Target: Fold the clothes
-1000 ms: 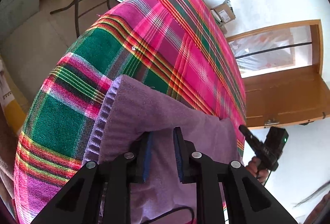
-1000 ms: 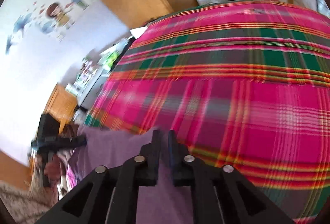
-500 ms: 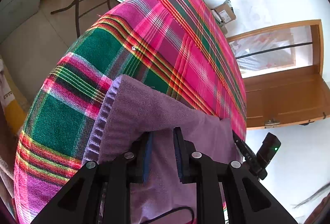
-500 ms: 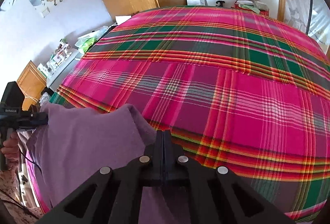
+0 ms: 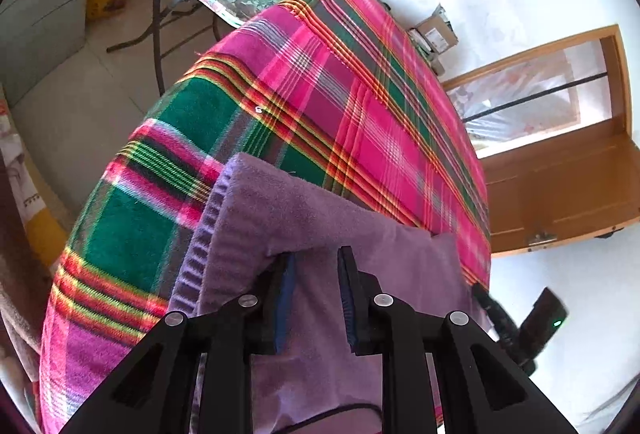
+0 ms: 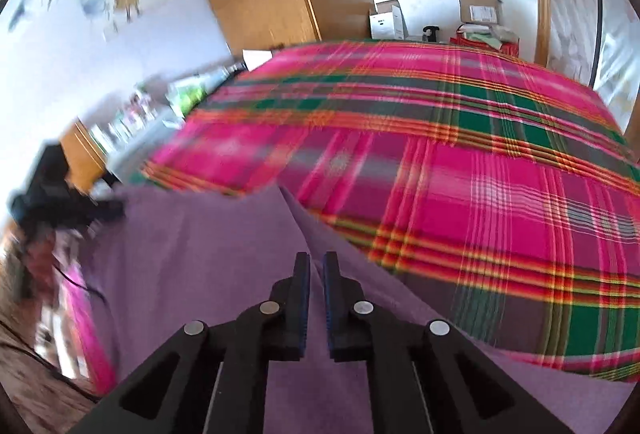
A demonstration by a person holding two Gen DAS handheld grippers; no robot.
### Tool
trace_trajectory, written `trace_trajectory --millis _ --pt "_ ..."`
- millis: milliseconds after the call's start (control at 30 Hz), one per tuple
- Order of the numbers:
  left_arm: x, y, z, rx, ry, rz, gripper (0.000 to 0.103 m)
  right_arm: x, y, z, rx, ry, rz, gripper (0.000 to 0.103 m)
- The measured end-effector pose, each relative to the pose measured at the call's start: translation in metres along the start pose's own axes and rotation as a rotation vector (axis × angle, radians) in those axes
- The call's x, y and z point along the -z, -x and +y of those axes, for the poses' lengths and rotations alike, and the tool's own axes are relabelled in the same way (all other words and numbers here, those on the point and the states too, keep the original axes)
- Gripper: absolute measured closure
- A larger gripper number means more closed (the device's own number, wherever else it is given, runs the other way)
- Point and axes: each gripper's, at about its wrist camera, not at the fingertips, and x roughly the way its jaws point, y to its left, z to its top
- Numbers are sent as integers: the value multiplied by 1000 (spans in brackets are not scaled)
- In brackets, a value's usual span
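Purple knit garment (image 5: 320,218) on the plaid bed (image 5: 360,106): left tongs (image 5: 316,266) hold its fold; right tongs (image 6: 316,274), opening, straddle a ridge. Next, regrip it.

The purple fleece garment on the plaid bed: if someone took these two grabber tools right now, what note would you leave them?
Left gripper: jaws partly apart around a raised fold of the purple fleece garment, near its ribbed hem; whether the pads press it is unclear.
Right gripper: jaws narrowly apart and opening, purple cloth between them, grip letting go.
The garment lies at the near edge of the pink, green and red plaid blanket, partly hanging off.
Done: garment brought onto the bed and taken up at two places.
Left: spread it flat and make the folds; no finished fold is visible yet.
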Motion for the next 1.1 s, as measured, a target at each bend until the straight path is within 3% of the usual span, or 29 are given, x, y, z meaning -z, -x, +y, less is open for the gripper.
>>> trace_trajectory --millis 200,300,500,800,933,1100 --pt "4 10 5 -25 6 -24 80 6 -18 -16 0 -93 32 96" --pt "10 24 10 -39 9 -51 80 5 -14 -9 44 -89 28 96" --pt "27 54 27 -63 41 -112 74 6 14 17 33 -77 -67 90" --pt "59 87 45 -47 38 -130 71 7 6 104 -96 60 -74 87" --pt "73 98 58 -33 53 -141 69 20 -7 158 -202 172 -60 87" --pt "87 100 75 31 101 -152 69 35 -29 229 -298 300 -32 85"
